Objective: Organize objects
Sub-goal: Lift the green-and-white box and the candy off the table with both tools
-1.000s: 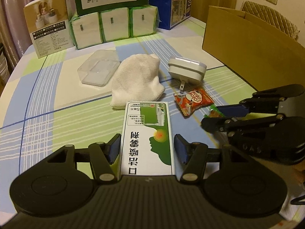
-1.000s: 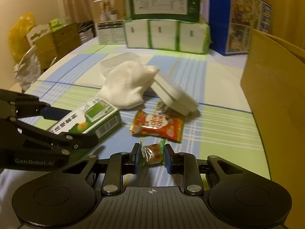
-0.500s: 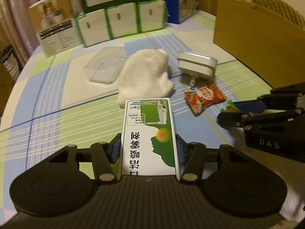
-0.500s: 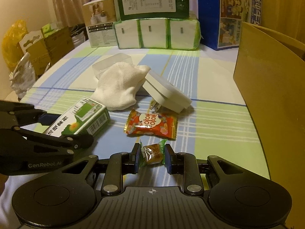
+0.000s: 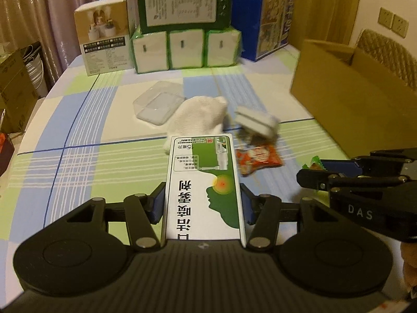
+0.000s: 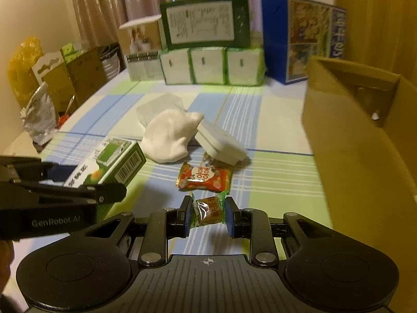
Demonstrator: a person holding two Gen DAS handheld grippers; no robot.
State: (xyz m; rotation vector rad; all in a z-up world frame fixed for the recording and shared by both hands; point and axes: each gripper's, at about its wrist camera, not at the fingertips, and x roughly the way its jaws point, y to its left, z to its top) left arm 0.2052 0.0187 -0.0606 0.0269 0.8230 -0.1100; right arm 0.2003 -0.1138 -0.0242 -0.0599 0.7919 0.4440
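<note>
- My left gripper [image 5: 203, 203] is clamped on a green and white box [image 5: 204, 182]. The fingers press on its two long sides, and the box is up off the table [image 5: 78, 135].
- My right gripper [image 6: 208, 215] is squeezed on a small candy [image 6: 208, 210] in a green wrapper. The candy is off the table too.
- Out in the middle of the table lie a red snack packet [image 6: 204, 177], a white plug adapter [image 6: 221, 144] and a white cloth [image 6: 169, 135]. The adapter touches the cloth.
- A clear plastic lid [image 5: 159, 103] sits just behind the cloth.
- An open brown cardboard box [image 6: 359, 140] stands along the right edge of the table.
- At the far edge, three white packs with green trim [image 5: 186, 49] stand in a row with a big green box [image 5: 183, 4] on top.
</note>
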